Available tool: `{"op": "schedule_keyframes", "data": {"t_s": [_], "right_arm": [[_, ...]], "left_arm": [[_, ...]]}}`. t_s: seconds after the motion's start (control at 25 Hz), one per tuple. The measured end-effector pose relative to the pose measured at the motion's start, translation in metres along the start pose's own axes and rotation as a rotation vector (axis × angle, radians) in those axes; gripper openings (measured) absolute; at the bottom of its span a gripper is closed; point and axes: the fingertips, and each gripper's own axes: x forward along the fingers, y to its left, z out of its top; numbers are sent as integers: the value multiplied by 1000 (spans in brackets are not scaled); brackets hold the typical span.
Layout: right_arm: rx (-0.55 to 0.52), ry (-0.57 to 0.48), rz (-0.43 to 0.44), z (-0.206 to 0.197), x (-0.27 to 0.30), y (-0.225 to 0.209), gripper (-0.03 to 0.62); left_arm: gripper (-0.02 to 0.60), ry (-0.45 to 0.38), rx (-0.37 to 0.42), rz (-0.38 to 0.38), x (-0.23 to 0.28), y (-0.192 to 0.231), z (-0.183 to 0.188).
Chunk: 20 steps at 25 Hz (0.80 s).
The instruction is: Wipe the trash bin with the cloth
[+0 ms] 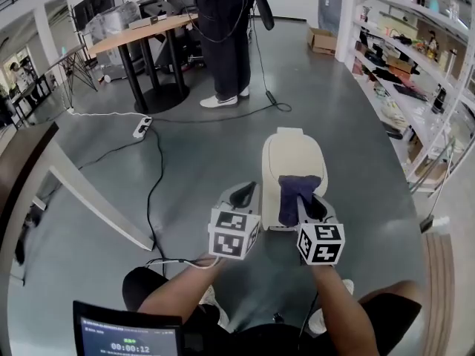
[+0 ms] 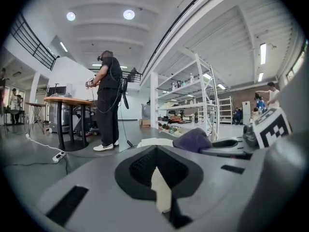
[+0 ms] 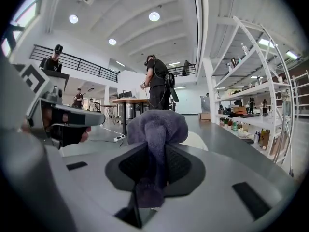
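Here, cloth [image 3: 157, 129] clamped in R tongs [image 3: 150, 170], over bin [image 1: 293, 154].

Looks like a big open lab or workshop hall to me. Bare grey concrete floor [image 1: 349, 124], long white metal shelves [image 1: 404, 58] loaded with odds and ends, a tall work table [image 1: 141, 32] with gear on it, and a power strip [image 1: 142, 127] with cables trailing over the ground. There's a cardboard box [image 1: 322, 41] by the wall, and a railed balcony [image 3: 82, 65] under a high ceiling with round lights [image 3: 154, 16].
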Motion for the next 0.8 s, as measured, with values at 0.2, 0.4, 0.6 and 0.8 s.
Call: {"op": "schedule_keyframes", "data": {"t_s": [0.2,0.4,0.6,0.8], "right_arm": [[-3,81,41,-50,13,36,81],[3,146,62,-93,30,54,81],[-28,174,61,-106,48,71,81],[-17,203,53,-113,59,78,81]], "left_arm": [[-3,34,-18,51,-15,27,-28],[-3,72,-41,94,-23,48,-51],[-3,103,-35,103,-24,55,-66],[-3,134,-46,111,-20,62,-75]]}}
